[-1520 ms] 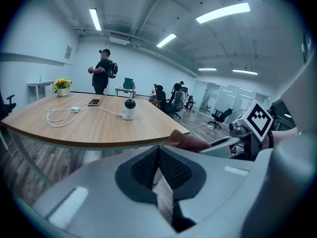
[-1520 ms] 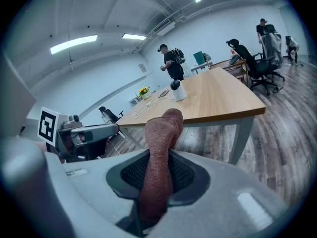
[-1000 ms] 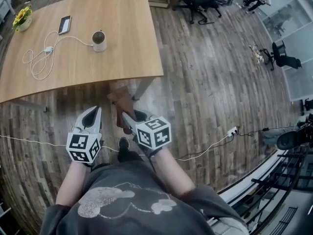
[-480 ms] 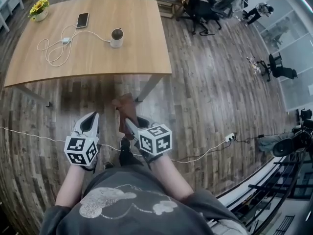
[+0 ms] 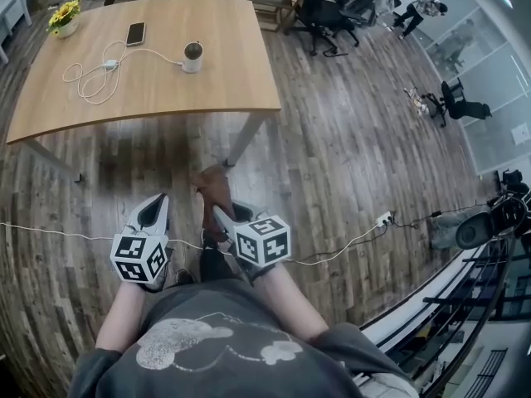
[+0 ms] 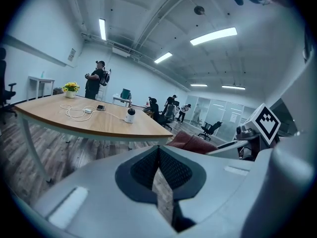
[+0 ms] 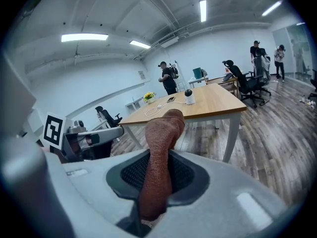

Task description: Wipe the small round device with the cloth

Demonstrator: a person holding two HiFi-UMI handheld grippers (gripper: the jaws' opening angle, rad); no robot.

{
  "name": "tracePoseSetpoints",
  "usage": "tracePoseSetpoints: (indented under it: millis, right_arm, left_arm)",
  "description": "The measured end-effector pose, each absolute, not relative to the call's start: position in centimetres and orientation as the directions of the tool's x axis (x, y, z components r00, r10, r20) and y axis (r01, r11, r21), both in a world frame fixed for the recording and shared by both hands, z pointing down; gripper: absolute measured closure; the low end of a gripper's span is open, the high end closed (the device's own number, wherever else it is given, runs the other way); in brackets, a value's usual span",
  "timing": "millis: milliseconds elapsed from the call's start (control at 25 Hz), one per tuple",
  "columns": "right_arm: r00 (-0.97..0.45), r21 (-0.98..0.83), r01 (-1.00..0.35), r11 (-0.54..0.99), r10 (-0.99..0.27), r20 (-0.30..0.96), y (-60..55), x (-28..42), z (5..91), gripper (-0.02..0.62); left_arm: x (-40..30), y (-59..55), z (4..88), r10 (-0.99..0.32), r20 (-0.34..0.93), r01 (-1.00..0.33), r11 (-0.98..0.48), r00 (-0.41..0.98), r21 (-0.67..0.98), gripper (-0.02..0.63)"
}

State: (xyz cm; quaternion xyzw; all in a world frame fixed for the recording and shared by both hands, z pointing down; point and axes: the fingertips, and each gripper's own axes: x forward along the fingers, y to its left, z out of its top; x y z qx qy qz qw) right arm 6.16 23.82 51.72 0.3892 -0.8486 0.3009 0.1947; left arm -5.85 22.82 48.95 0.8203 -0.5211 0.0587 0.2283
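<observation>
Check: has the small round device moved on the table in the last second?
No. The small round device keeps its spot on the table, at the same offset from the phone and the right edge as before.

On the light wooden table [image 5: 241, 81], the small round white device [image 5: 192, 56] sits right of the coiled white cable [image 5: 87, 85], with the black phone [image 5: 135, 33] behind the cable and the yellow flower pot [image 5: 63, 16] far left. Well before the table, the brown cloth [image 5: 214, 186] juts from the right gripper [image 5: 217, 212], beside the left gripper [image 5: 159, 199].

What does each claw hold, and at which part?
The right claw grips the brown cloth near one end; the rest sticks out forward. The left claw is shut, empty.
</observation>
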Motion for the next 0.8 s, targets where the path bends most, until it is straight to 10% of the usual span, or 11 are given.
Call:
tracePoseSetpoints:
  millis: [800]
  right_arm:
    - [-0.585,-0.337,-0.807,0.485,-0.586,0.56,28.8,8.3,51.9,0.522]
  left_arm:
    - [-3.0,27.7,49.0,-0.777,0.348,-0.848,-0.444,0.525,0.288,0.588]
